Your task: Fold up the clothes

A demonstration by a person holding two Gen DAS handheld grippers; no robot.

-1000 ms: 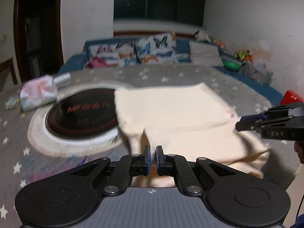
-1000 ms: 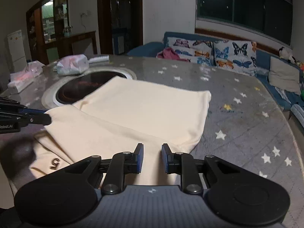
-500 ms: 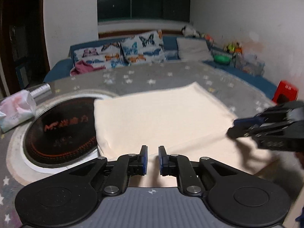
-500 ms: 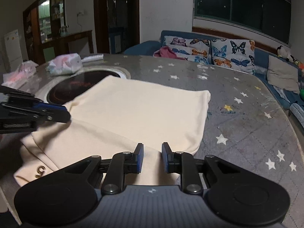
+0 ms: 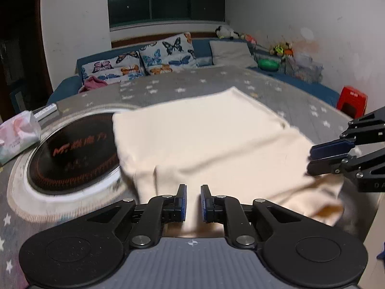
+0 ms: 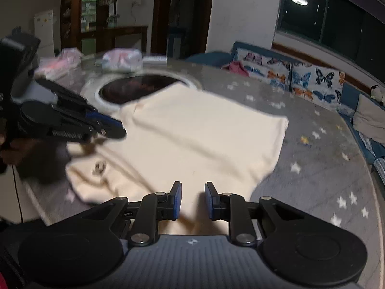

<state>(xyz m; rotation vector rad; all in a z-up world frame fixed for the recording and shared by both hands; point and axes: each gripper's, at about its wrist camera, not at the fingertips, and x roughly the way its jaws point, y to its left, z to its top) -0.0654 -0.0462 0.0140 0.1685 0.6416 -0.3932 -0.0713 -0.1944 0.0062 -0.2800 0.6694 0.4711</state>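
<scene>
A cream garment (image 5: 204, 139) lies partly folded on the grey star-patterned table, one side over the round black cooktop; it also shows in the right wrist view (image 6: 192, 139). My left gripper (image 5: 191, 202) is open and empty, its jaws a small gap apart just above the near hem. My right gripper (image 6: 192, 200) is open and empty above the garment's near edge. Each gripper shows in the other's view, the right one (image 5: 322, 156) over the garment's right corner, the left one (image 6: 113, 127) over its left side.
A round black cooktop (image 5: 72, 154) with a white rim is set in the table (image 5: 300, 101) at the left. A tissue pack (image 5: 16, 132) lies beyond it. A sofa with butterfly cushions (image 5: 154, 57) stands behind the table. A red stool (image 5: 352, 98) stands at the right.
My left gripper has opened from nearly shut on the hem to a small gap. Both grippers have swung closer over the garment, whose near corner is now more bunched.
</scene>
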